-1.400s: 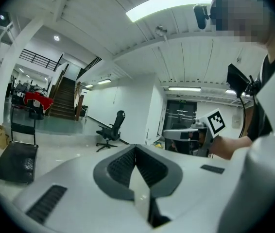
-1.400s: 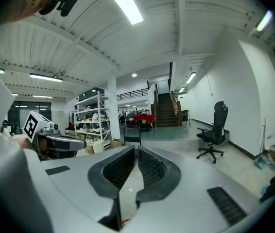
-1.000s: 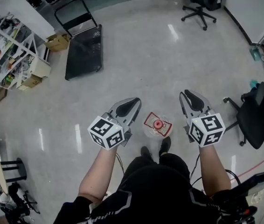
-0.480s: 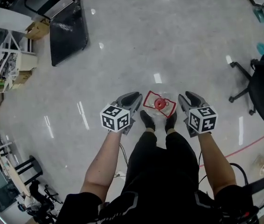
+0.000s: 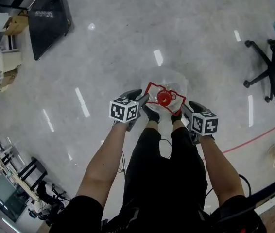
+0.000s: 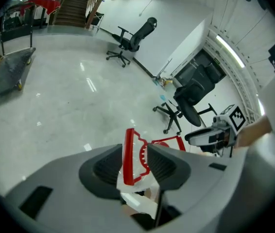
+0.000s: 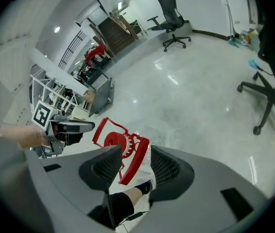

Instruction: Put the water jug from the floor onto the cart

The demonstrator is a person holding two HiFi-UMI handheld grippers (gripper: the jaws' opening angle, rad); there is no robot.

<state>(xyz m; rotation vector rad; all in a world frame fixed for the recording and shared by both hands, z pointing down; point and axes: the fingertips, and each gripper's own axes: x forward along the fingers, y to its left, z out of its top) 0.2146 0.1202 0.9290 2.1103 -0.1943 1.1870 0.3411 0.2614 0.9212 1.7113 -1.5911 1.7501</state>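
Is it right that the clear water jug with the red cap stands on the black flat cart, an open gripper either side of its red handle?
No: the head view shows the clear water jug on the grey floor by the person's feet, not the black cart. The left gripper and right gripper have just been opening, red handle between their jaws.

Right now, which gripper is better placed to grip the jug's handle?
Probably the left gripper: its just-opened jaws straddle the red handle squarely; across the right gripper, also just opened, it slants.
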